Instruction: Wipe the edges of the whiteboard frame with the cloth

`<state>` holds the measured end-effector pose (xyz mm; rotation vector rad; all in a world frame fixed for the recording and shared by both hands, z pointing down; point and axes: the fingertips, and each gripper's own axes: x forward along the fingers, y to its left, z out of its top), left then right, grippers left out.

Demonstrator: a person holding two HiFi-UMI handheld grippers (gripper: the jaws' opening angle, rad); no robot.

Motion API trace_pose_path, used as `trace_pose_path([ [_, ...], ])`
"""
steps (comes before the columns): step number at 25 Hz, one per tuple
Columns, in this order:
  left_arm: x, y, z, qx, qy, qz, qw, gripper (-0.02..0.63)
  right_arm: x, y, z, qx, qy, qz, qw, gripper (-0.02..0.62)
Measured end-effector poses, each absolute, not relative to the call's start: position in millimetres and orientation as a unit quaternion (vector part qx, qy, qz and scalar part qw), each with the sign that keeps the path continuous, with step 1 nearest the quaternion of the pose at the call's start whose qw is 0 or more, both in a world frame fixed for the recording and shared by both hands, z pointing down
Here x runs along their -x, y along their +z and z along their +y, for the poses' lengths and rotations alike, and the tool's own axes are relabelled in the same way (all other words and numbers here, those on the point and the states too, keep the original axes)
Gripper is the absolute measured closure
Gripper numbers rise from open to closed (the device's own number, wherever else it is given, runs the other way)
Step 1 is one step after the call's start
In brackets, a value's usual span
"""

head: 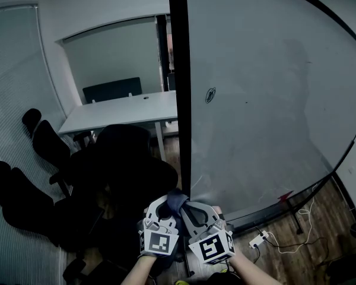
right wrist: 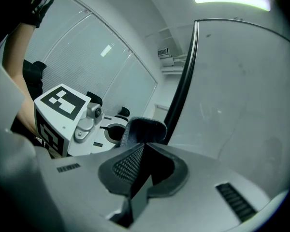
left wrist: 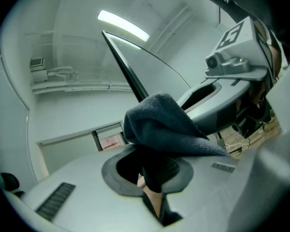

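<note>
Whiteboard frame: narrow black strip, straight, matt; the board face on its right is pale grey, smooth and faintly smeared. A small round printed emblem sits on that face close to the frame; I cannot read it.

Cloth: dark blue-grey, soft, nubbly weave, bunched into a rounded fold; it lies against the frame's lower end, lapping over the black edge.

Left gripper: grey moulded plastic; its jaws pinch the cloth just left of the frame, the fabric humped over the tips.

Right gripper: at the frame's foot, on the board side; jaws pressed together, ribbed black pads meeting; I see nothing between them, and the cloth stands just beyond the tips against the frame.

Each gripper carries a cube of black-and-white square markers, with no lettering.

Left of the frame: a flat white desk and black padded chairs. Right of its foot: a white power strip on wood-grain flooring.
</note>
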<state>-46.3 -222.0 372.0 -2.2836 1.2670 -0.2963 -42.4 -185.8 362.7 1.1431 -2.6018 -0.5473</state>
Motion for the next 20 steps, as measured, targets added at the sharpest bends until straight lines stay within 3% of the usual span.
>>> trace_pose_path([
  [20,51.5,377.9,-219.8,0.84,-0.104,0.473,0.244,0.578,46.8,369.9,-184.5,-0.395,-0.177,-0.894,0.119,0.573],
])
